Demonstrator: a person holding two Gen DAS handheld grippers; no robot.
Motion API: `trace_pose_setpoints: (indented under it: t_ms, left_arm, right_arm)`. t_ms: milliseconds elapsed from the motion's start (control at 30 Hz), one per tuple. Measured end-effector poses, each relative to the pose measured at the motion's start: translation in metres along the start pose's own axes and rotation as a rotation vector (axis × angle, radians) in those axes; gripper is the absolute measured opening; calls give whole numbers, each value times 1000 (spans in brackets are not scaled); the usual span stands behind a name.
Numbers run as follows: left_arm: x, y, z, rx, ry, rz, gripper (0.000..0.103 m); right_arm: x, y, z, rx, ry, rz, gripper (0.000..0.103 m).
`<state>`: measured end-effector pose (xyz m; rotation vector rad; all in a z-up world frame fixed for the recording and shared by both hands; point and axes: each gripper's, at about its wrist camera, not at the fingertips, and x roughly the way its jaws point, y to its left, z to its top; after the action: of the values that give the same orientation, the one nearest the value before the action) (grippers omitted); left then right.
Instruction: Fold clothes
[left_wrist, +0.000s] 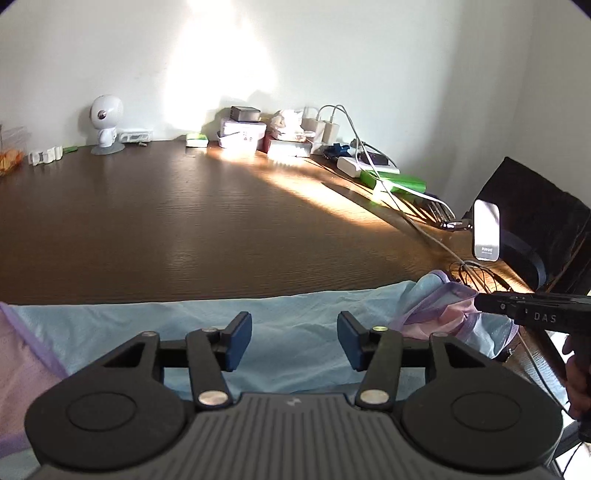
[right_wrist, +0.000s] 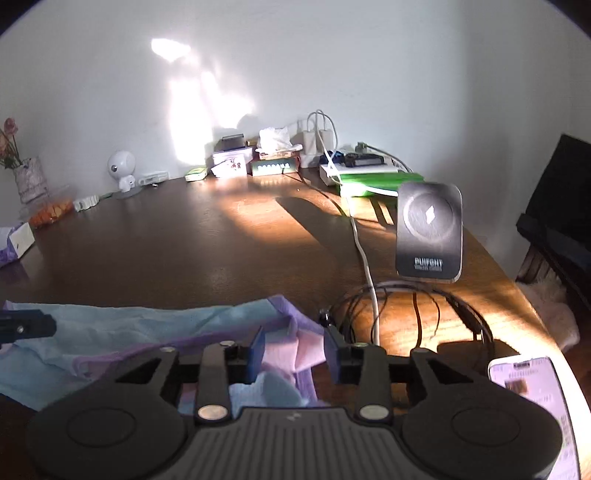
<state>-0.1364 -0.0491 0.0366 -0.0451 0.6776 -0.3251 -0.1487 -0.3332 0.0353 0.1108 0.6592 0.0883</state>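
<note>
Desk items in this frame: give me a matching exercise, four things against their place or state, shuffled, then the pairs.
Things:
1. left gripper
2. white robot figurine
3. wireless charger stand
4. smartphone

Places or states:
A. upright near the table's right edge, beside coiled cables
B. lying at the near right corner, screen lit
C. jaws open above the light blue garment
D. far end of the table, against the wall

Pairs: 1-C, 2-D, 3-A, 4-B
</note>
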Motion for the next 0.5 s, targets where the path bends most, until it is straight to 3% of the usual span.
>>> trace_pose_setpoints:
  t_ms: [133,333,433,500]
  left_arm:
    - [23,-27,-13,124,74,19,51]
    - [23,-32,-24,172,46,53,53]
    - [23,-31,-23,170,48,50,54]
    - [23,-31,-23,171,50,49,54]
  right_arm:
    - [9,0,-14,71,25,-3,34]
    - [13,13,-28,3,-31,-41,36]
    - [-12,2,-30,13,-100,88,39]
    - [-26,1,-29,-145,-97,110,49]
